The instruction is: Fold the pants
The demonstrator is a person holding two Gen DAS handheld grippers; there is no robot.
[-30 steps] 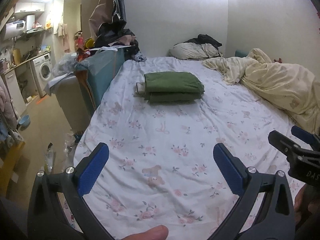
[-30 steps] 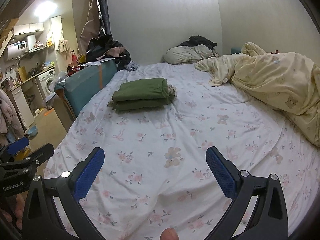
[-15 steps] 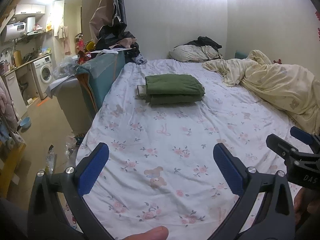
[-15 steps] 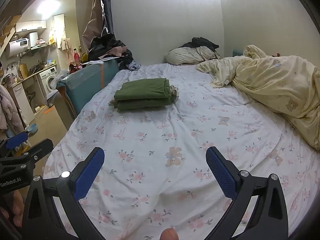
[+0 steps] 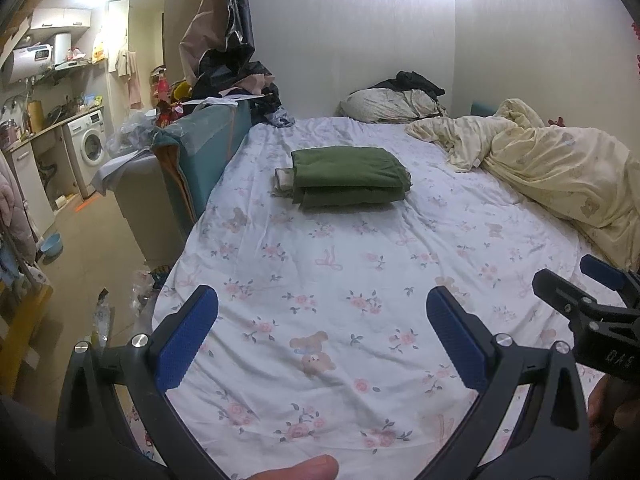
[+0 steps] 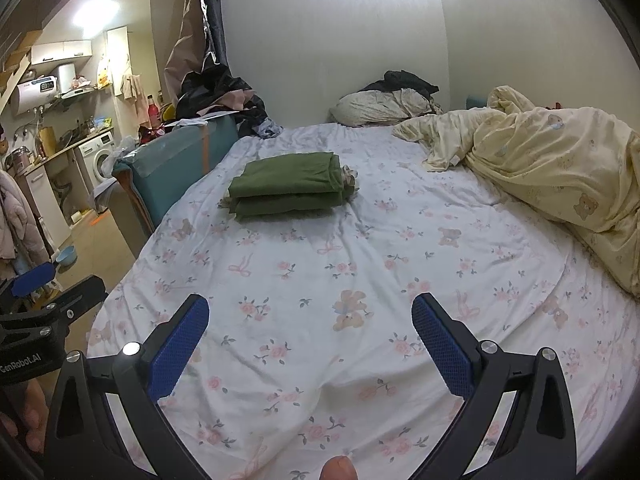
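The green pants lie folded in a neat stack on the flowered bed sheet, far ahead of both grippers; they also show in the right wrist view. A pale bit of lining or pocket sticks out at one end of the stack. My left gripper is open and empty, held low over the near part of the bed. My right gripper is open and empty too, beside the left one. The right gripper shows at the right edge of the left wrist view.
A crumpled cream duvet fills the bed's right side. A pillow with dark clothes lies at the head. A teal sofa arm piled with clothes borders the bed's left edge. A washing machine stands far left.
Both grippers have drawn back slightly and risen a little from the folded pants. Both stay open and empty. The pants have not moved.
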